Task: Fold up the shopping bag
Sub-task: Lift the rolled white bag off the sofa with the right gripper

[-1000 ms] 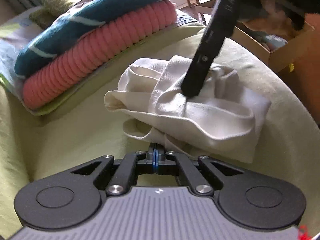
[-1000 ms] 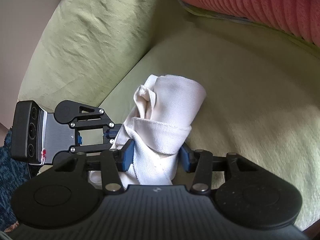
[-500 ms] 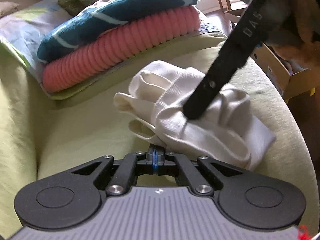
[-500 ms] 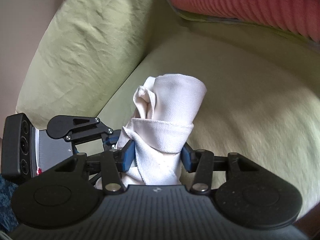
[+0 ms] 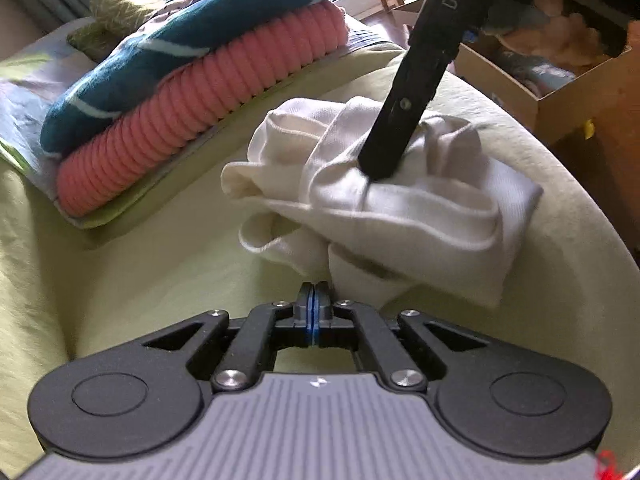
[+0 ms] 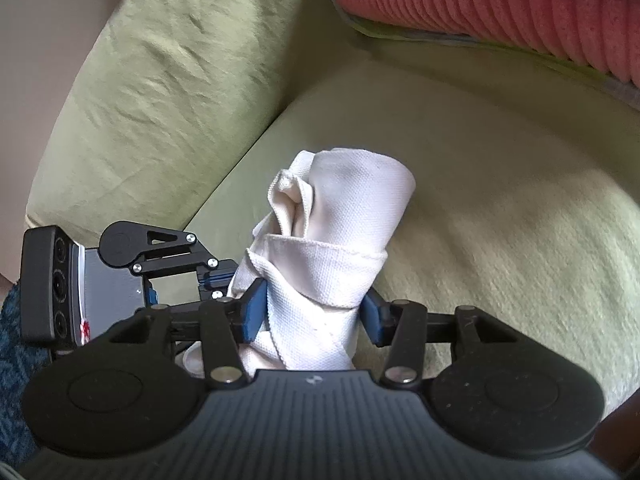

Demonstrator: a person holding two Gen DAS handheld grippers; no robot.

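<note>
Now, from your left wrist view, the shopping bag [image 5: 400,200] lies bunched on the pale green cushion [image 5: 160,272] as a cream, woven-cloth bundle, rolled loosely rather than squared. A band of its own fabric crosses over the top, folds puff up toward the far side, and a hemmed loop sags out at the near left. Your left gripper [image 5: 314,300] has its blue-edged pads pressed flat together with nothing visible between them; its tips sit just beside the bag's near edge, and I cannot tell whether they touch it. Your right gripper's black finger comes down from the upper right and presses into the top of the bundle. A stack of folded blankets [image 5: 192,80], teal over ribbed pink, rests behind on the left, and a cardboard box [image 5: 560,92] stands off to the right.

From your right wrist view, the bag [image 6: 340,240] shows as a tight roll, wrapped by one strap. Your right gripper [image 6: 314,312] stands partly spread, its blue pads closed against both sides of the roll. Your left gripper [image 6: 218,278] sits just beside the bag's left side.
</note>
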